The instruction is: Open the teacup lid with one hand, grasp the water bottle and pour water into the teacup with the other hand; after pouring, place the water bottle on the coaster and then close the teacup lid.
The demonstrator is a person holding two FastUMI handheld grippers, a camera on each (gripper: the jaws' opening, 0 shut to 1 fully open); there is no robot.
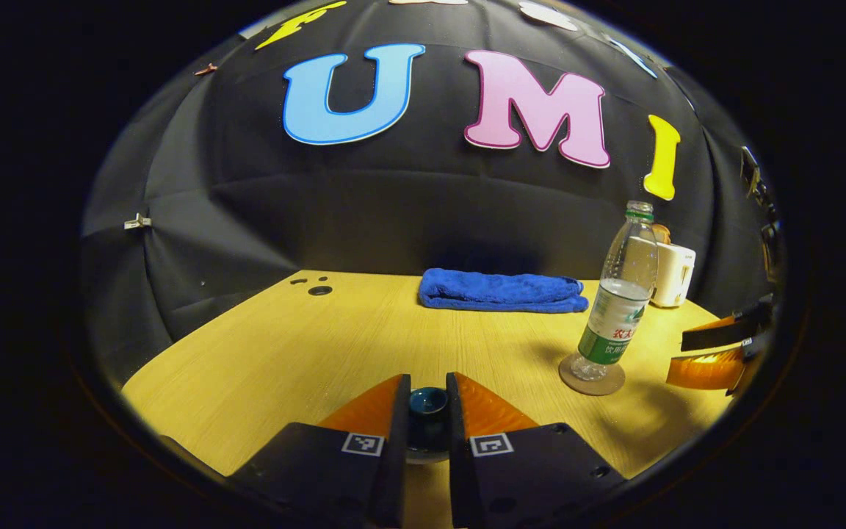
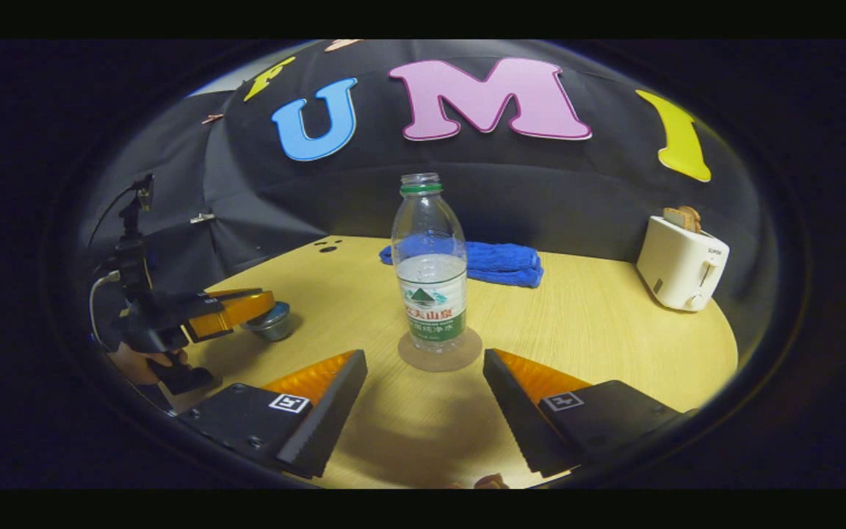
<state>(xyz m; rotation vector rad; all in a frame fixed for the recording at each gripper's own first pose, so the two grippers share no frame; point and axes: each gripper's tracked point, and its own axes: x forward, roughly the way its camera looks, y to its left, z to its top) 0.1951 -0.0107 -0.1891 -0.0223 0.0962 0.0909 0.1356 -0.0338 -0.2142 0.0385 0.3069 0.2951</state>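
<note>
We are pinching the teacup lid [image 1: 427, 402] in the left gripper [image 1: 427, 411]; right gripper [image 2: 423, 400] gaping, risking clipping the water bottle [image 2: 430, 272].

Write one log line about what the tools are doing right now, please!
left tool: closed around teacup lid | right tool: open, empty | water bottle: upright on coaster, uncapped

Clear water bottle [image 2: 430, 272], uncapped, part full, upright on round coaster [image 2: 440, 354] at 12 o'clock in right gripper view, dark teacup lid [image 1: 428, 404] at 6 o'clock in left gripper view
</note>
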